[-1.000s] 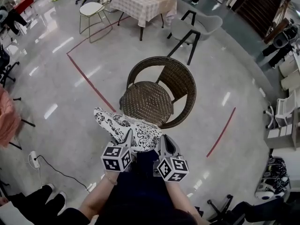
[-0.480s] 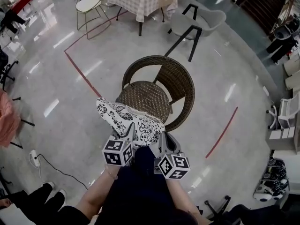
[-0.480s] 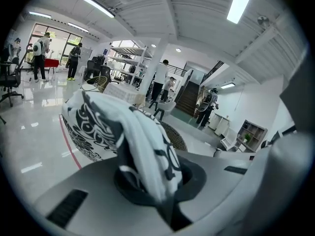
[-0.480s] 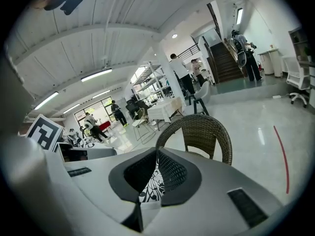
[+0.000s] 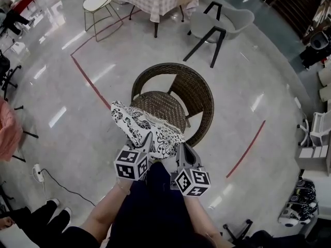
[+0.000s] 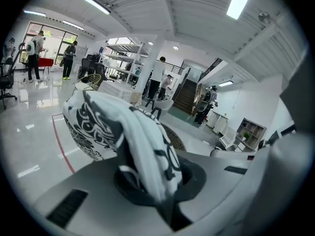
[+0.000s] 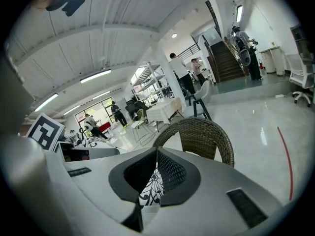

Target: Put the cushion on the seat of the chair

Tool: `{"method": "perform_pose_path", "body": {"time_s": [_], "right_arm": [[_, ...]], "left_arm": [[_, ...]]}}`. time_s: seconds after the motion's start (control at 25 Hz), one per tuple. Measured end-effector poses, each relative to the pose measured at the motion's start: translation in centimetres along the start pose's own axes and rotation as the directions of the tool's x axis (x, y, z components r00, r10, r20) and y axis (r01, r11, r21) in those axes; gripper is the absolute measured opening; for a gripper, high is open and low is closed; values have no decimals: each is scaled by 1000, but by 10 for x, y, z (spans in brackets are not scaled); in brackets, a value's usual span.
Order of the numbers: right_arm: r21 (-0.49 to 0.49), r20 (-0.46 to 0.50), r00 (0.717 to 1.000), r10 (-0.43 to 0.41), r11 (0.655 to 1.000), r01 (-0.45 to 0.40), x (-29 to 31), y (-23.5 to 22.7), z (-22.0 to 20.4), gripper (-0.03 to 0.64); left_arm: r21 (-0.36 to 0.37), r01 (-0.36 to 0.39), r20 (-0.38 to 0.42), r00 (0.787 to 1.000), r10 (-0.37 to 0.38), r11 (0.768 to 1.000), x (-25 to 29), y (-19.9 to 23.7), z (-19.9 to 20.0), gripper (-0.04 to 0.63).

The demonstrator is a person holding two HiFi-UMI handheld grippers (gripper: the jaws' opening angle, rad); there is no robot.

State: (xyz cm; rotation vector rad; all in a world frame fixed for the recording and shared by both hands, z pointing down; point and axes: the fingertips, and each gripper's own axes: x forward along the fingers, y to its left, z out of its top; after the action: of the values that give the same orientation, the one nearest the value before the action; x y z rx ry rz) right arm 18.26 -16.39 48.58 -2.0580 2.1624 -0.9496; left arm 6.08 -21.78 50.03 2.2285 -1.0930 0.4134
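- Head view: the white cushion with a black floral print (image 5: 145,127) is held up at its near edge by the left tongs (image 5: 147,140) and right tongs (image 5: 182,150). Its far part overlaps the near left rim of the round brown wicker chair (image 5: 199,94).
- Left gripper view: the left tongs are pressed together on a fold of the cushion, which bulges ahead, with the chair behind it.
- Right gripper view: the right tongs pinch a thin sliver of the cushion, and the chair's backrest stands just beyond.
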Motion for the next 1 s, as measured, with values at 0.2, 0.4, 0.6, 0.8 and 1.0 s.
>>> {"method": "perform_pose_path", "body": {"time_s": [0.2, 0.4, 0.6, 0.8, 1.0], "right_arm": [[5, -4, 1000, -1, 1000, 1, 12, -14, 3, 12], [9, -3, 1000, 1, 1000, -1, 22, -23, 6, 12], [27, 12, 1000, -19, 999, 19, 34, -37, 10, 11], [52, 29, 997, -69, 996, 67, 46, -55, 9, 12], [55, 23, 996, -92, 994, 90, 65, -73, 9, 12]], "left_arm": [[-5, 34, 1, 999, -34, 999, 25, -8, 5, 28], [3, 60, -1, 998, -60, 998, 48, -13, 12, 28], [13, 93, 9, 996, -93, 996, 73, -15, 19, 28], [32, 133, 7, 991, -133, 991, 95, -15, 17, 28], [50, 167, -8, 986, -166, 985, 122, -12, 16, 28]]}}
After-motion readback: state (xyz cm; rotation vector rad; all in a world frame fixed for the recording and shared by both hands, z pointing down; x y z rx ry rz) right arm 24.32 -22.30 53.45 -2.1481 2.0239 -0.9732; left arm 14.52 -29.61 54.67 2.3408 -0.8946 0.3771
